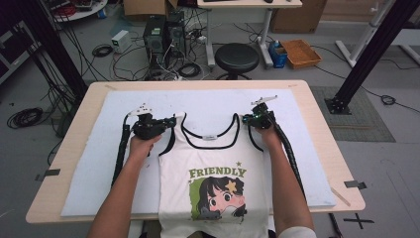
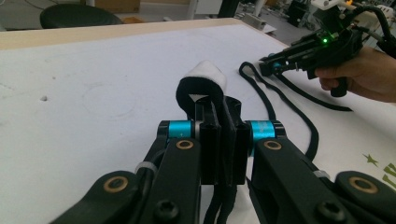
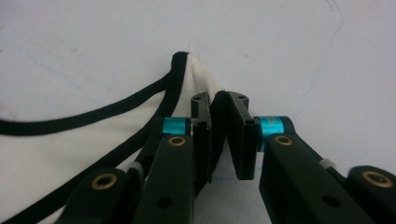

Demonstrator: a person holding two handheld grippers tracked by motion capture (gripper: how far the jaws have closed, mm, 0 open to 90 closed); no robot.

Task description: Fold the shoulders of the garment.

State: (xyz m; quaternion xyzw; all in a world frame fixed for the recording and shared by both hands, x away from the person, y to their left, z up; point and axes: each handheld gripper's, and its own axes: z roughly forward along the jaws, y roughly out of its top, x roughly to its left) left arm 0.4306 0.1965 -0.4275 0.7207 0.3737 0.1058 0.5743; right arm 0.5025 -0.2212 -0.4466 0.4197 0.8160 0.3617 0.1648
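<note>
A white tank top (image 1: pixel 213 168) with black trim and a "FRIENDLY" cartoon print lies flat on the white mat (image 1: pixel 99 163), its hem hanging over the near edge. My left gripper (image 1: pixel 169 121) is shut on the left shoulder strap (image 2: pixel 203 77), which loops up over the jaw tips (image 2: pixel 219 105). My right gripper (image 1: pixel 246 119) sits at the right shoulder strap (image 3: pixel 194 74), its jaws (image 3: pixel 218 100) pinched on the white fabric just behind the black trim. The left gripper view also shows the right gripper (image 2: pixel 266 65) held in a hand across the neckline.
The mat covers most of the wooden table (image 1: pixel 322 124). Beyond the far edge stand a black stool (image 1: pixel 236 57), computer towers (image 1: pixel 163 32) with cables, and an orange tray (image 1: pixel 300 53) on the floor. Black frame posts rise at both sides.
</note>
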